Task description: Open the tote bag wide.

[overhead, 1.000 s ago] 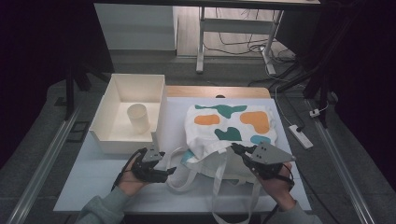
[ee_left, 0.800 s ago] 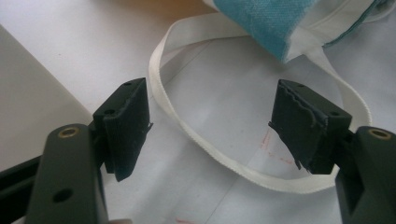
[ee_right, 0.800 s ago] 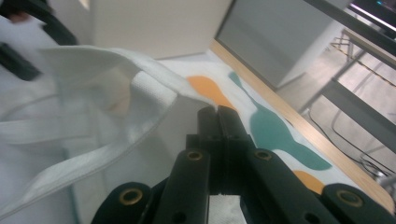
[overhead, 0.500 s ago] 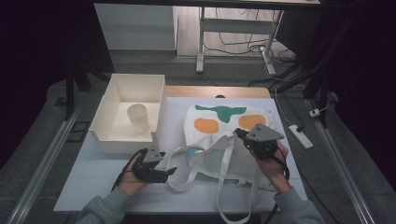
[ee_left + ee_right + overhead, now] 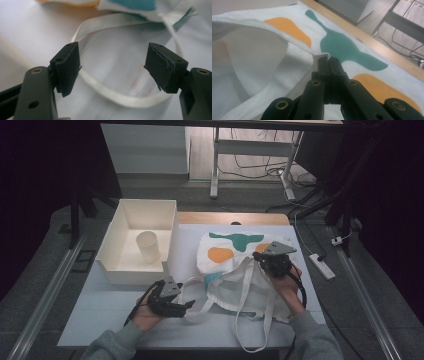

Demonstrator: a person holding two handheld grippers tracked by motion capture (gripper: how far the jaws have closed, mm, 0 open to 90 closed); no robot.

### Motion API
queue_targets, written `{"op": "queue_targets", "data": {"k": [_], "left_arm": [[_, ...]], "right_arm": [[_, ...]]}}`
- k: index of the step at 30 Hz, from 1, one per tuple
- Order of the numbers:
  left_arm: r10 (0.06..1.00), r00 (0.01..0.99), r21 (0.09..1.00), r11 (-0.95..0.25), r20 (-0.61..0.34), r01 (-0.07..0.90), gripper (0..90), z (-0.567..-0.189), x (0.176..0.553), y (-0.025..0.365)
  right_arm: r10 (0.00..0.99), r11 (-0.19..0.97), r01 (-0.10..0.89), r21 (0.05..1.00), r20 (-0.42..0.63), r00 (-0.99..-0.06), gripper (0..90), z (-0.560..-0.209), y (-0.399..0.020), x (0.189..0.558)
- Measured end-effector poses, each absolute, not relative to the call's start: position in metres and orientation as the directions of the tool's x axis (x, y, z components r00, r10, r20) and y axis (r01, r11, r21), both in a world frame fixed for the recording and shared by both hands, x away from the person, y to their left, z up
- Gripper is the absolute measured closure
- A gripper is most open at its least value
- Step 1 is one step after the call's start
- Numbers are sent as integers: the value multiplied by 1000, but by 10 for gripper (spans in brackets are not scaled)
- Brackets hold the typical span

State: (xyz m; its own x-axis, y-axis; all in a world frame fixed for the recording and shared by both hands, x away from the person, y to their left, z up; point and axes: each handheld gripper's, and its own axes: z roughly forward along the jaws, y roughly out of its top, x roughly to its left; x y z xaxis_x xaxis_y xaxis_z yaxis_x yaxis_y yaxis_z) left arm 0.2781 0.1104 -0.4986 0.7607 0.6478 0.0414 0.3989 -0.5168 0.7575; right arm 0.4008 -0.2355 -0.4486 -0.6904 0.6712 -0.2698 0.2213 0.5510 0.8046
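A white cloth bag (image 5: 235,275) with teal and orange patches lies on the white table (image 5: 110,315). My right gripper (image 5: 257,257) is at the bag's right side, shut on the rim of its upper layer and holding that layer lifted and folded back. In the right gripper view the closed jaws of the right gripper (image 5: 328,58) pinch the hemmed edge of the bag (image 5: 264,50). My left gripper (image 5: 187,305) rests at the bag's near left corner. In the left gripper view the left gripper (image 5: 112,67) is open, with a white strap (image 5: 117,98) lying on the table below its jaws, untouched.
A white open box (image 5: 117,267) stands at the table's left with a pale cup (image 5: 148,246) inside. The bag's long handles (image 5: 245,320) trail over the front edge. A power strip (image 5: 321,266) lies on the floor to the right.
My right gripper has moved away from me and a little to the right, taking the bag's rim with it, so the top layer has folded back and the mouth gapes. The left gripper stayed put.
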Motion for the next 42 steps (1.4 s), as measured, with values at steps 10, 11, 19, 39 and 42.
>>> {"op": "queue_targets", "data": {"k": [10, 11, 19, 39, 42], "left_arm": [[632, 775, 768, -490, -11, 411, 371, -496, 291, 73], [636, 771, 771, -480, -23, 419, 387, -495, 294, 72], [632, 771, 777, -443, -83, 447, 429, -488, 293, 68], [634, 770, 766, -457, -76, 452, 416, -478, 294, 56], [639, 764, 762, -454, -83, 462, 420, -480, 294, 54]], "right_arm": [[670, 540, 239, 807, -241, -702, 892, -456, -238, 402], [669, 541, 236, 807, -243, -702, 892, -457, -238, 401], [670, 539, 240, 808, -237, -704, 892, -460, -241, 400], [670, 546, 250, 799, -238, -703, 890, -465, -241, 399], [665, 554, 245, 796, -245, -705, 890, -465, -239, 399]]}}
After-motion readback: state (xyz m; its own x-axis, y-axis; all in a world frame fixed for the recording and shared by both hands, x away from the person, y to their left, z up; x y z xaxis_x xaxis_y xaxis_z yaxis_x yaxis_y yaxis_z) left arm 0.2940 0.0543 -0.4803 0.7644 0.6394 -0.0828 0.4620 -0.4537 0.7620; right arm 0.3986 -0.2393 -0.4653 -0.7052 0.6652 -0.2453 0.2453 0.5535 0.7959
